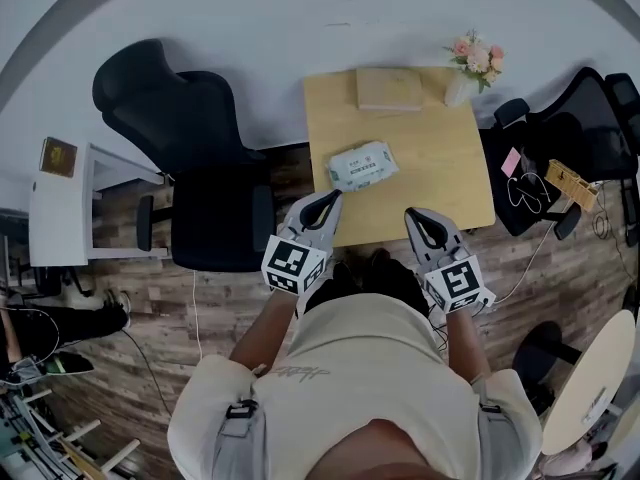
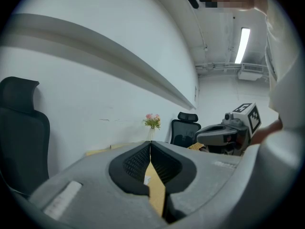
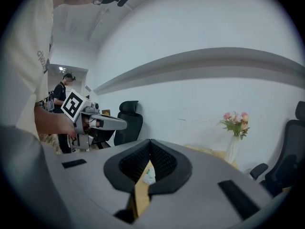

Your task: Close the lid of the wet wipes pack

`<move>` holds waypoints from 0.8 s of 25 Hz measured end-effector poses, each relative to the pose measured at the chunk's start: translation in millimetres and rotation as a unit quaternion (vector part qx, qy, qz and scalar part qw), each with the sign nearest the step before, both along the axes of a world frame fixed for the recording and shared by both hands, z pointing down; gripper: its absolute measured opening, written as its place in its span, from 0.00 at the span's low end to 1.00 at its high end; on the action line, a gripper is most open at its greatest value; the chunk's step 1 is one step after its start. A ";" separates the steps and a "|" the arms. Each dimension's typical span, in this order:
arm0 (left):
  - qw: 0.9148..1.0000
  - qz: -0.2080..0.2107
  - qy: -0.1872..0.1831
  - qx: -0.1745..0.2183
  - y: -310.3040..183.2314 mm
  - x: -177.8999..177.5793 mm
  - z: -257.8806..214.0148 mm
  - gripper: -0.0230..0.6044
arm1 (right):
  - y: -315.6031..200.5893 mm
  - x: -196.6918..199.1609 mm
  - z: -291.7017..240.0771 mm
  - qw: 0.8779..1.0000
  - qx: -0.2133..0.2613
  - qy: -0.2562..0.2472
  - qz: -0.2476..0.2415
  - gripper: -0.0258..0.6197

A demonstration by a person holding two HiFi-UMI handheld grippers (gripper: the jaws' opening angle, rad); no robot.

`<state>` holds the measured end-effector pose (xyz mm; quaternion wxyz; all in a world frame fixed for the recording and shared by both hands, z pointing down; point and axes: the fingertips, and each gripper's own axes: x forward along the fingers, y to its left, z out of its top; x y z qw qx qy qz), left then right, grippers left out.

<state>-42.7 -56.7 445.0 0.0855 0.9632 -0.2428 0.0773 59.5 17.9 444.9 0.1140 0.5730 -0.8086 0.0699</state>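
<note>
Wet wipes pack (image 1: 361, 165) on table (image 1: 440, 168); left gripper (image 1: 327, 204), right gripper (image 1: 418, 218) apart from pack.

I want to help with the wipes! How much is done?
Nothing looks done yet. The wet wipes pack lies untouched on the table; its lid is too small to judge. In hand: nothing; the left tool and right tool are shut and empty at the table's near edge. Left: reach the pack and press its lid down.

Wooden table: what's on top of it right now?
A wet wipes pack at centre, a flat tan box at the far edge, a vase of flowers in the far right corner. The left tongs and right tongs cover bits of the near edge; beneath them is hidden.
</note>
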 end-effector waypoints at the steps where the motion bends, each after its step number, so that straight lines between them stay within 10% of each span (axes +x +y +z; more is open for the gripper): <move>1: 1.000 -0.001 -0.002 -0.003 -6.6 2.3 2.7 0.07 | -6.4 2.4 1.7 1.000 -0.001 0.000 0.002 0.04; 20: 0.995 -0.060 -0.076 -0.034 -101.2 77.8 34.2 0.07 | -146.2 67.2 47.6 0.993 -0.002 0.049 -0.111 0.05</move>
